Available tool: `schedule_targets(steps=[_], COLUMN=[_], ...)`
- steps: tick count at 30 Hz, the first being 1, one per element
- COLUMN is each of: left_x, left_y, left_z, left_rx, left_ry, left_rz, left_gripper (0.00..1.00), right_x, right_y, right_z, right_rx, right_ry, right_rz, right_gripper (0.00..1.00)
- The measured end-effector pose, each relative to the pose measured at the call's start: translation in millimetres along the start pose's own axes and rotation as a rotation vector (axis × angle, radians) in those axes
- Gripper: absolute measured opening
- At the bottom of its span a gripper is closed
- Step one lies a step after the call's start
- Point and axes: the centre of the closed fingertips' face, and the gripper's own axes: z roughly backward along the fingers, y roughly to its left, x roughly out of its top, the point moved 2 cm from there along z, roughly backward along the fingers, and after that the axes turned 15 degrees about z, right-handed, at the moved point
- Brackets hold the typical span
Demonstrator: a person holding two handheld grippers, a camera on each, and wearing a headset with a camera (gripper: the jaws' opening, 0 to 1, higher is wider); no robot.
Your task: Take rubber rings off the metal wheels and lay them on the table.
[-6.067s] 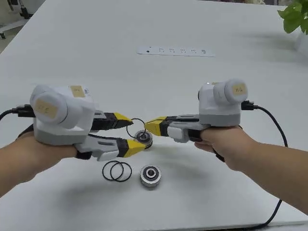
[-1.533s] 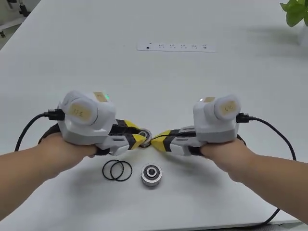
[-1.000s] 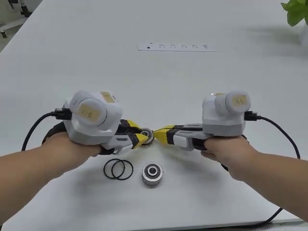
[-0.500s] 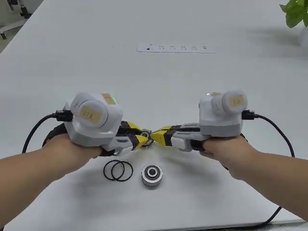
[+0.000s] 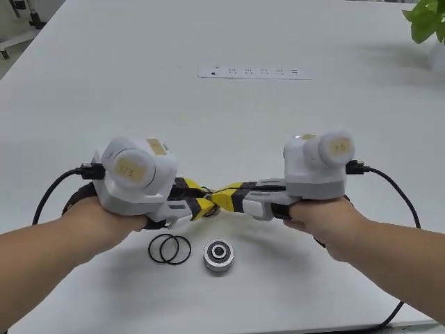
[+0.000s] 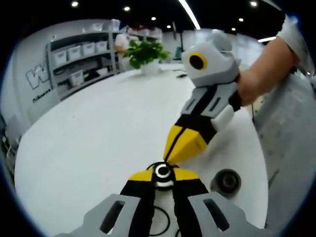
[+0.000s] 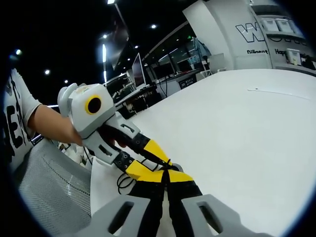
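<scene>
The left hand-held gripper (image 6: 163,176) squeezes the small round silver metal wheel (image 6: 162,171) steady, so the closed right hand-held gripper (image 6: 173,154) can peel it.

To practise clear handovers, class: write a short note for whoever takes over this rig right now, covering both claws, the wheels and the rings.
Left claw: shut on a wheel.
Right claw: shut, with its tip against that wheel; whether it pinches a ring cannot be told.
Things: two rings lie overlapping on the table, beside a second wheel.
Done: two rings laid down.
Left: strip any ring from the held wheel and lay it by the others. Then check the second wheel; whether it carries rings is unclear.
</scene>
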Motion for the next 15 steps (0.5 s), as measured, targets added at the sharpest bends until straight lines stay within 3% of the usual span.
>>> schedule_targets(steps=[8, 15], left_x=[2.9, 6.9], left_y=[-9.7, -12.1], left_z=[7.0, 19.7], left_rx=[-0.048, -0.078], left_ry=[0.001, -0.024], left_rz=[0.014, 0.03], left_gripper=[0.25, 0.32], right_x=[4.5, 9.2], right_y=[5.4, 5.8], right_z=[1.0, 0.5], right_rx=[0.014, 0.019], right_ry=[-0.015, -0.031], right_rz=[-0.013, -0.021], right_gripper=[0.0, 0.0])
